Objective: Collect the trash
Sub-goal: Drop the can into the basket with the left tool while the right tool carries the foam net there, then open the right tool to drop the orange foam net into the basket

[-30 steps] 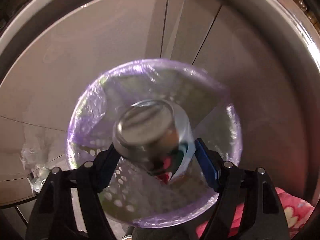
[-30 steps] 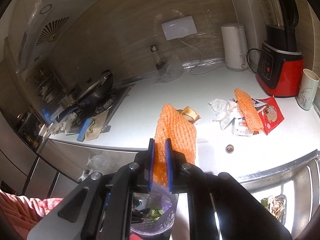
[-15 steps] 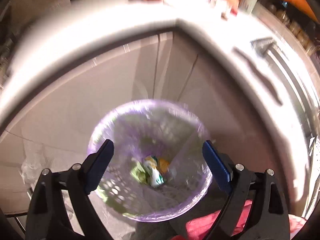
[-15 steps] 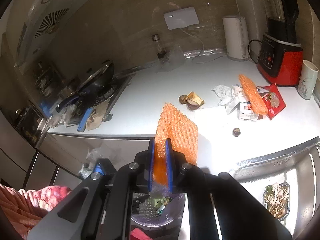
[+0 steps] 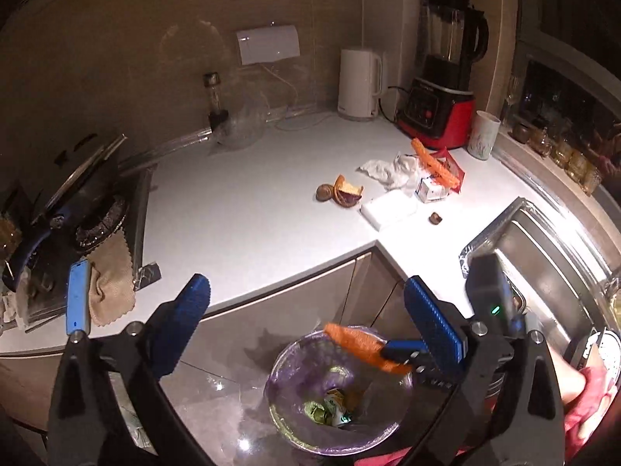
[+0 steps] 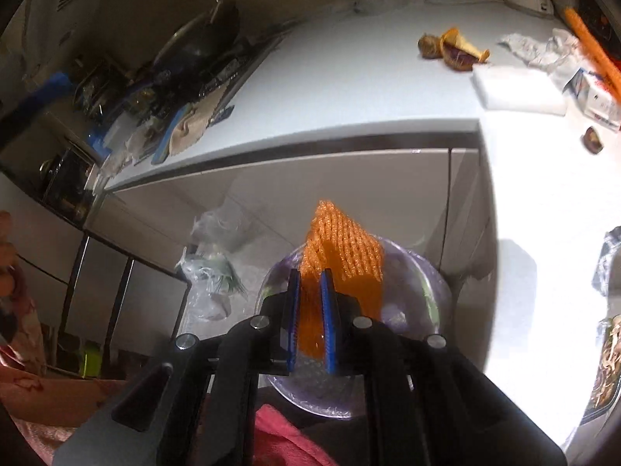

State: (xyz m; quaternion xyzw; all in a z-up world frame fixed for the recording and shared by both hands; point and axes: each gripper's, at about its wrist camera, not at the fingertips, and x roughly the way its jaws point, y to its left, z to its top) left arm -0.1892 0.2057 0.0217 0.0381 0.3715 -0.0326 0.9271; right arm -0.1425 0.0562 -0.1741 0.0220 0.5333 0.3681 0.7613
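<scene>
My right gripper [image 6: 310, 275] is shut on an orange foam net [image 6: 341, 260] and holds it over the purple-lined trash bin [image 6: 431, 272] on the floor. In the left wrist view the net [image 5: 361, 343] hangs over the bin [image 5: 283, 372], which holds a can and scraps. My left gripper [image 5: 306, 306] is open and empty, raised above the bin and facing the counter. On the white counter [image 5: 252, 202] lie fruit peels [image 5: 343, 192], crumpled tissue [image 5: 388, 169], a white pad [image 5: 388, 209], a second orange net [image 5: 434, 163], wrappers [image 5: 431, 190] and a small nut shell [image 5: 435, 218].
A white kettle [image 5: 359, 83], red blender [image 5: 442, 77] and cup [image 5: 483, 136] stand at the back. A wok and stove [image 5: 73, 198] are on the left, with a cloth [image 5: 110, 283]. A steel sink [image 5: 543, 256] is on the right. A plastic bag [image 6: 213, 268] lies beside the bin.
My left gripper opened, dropped the can into the bin, and rose to face the counter. My right gripper carried the orange net down from the counter to over the bin.
</scene>
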